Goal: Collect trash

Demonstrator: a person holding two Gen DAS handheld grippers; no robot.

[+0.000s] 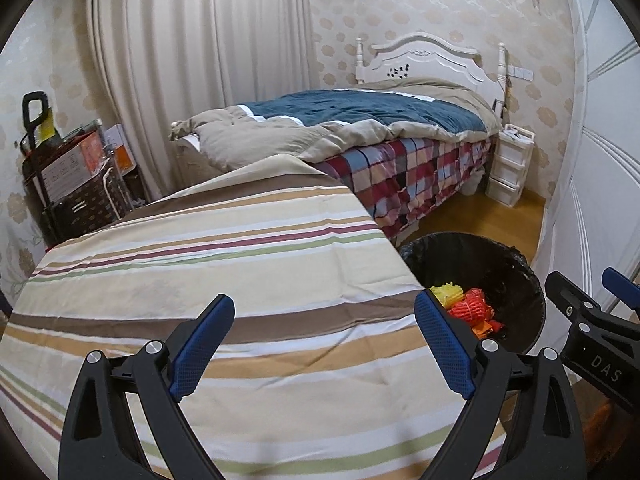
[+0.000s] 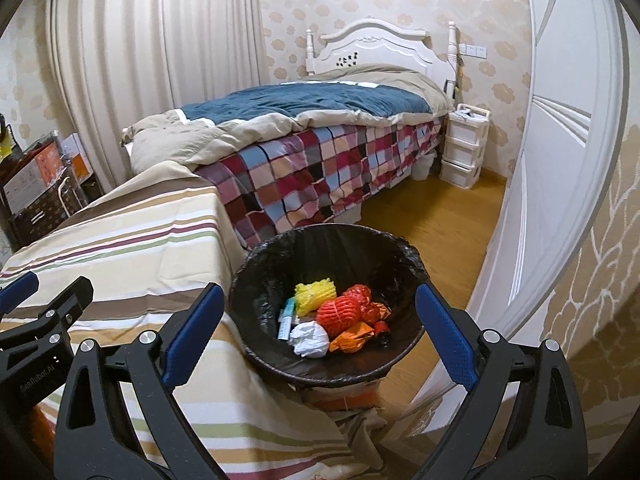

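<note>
A round bin lined with a black bag (image 2: 276, 264) stands on the floor at the right edge of the striped table (image 2: 132, 248). In it lie a yellow net bundle (image 2: 314, 292), orange net bundles (image 2: 340, 312), a crumpled white paper (image 2: 308, 338), an orange wrapper (image 2: 354, 336) and a small tube (image 2: 286, 322). My right gripper (image 2: 318, 324) is open and empty above the bin. My left gripper (image 1: 324, 330) is open and empty over the striped tablecloth (image 1: 200, 264), with the bin (image 1: 516, 276) to its right.
A bed with a checked cover (image 2: 320, 172) and blue quilt stands behind the table. A white drawer unit (image 2: 464, 148) stands by the headboard. A white wardrobe door (image 2: 560, 160) is on the right. A trolley with boxes (image 1: 76, 168) stands at left.
</note>
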